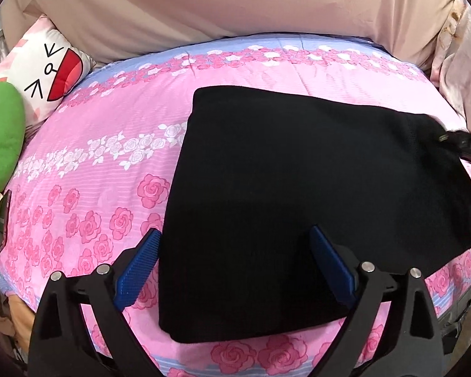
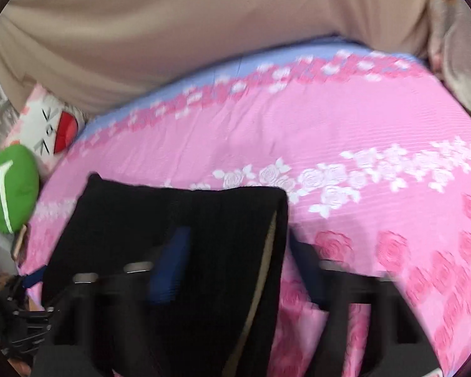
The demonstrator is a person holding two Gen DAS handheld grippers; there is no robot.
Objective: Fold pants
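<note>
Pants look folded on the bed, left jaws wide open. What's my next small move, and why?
Probably lift the left gripper clear. Its open jaws straddle the near corner of the black pants, which lie flat on the pink sheet; then see whether the right gripper has let go.

Bed [image 1: 116, 163] covered by pink rose-print sheet. Folded black pants [image 1: 298, 194] laid flat toward near edge. White cartoon-face pillow [image 1: 50, 72] and green cushion [image 1: 0, 138] set at far left corner; phone [image 1: 2, 223] laid at left edge.
</note>
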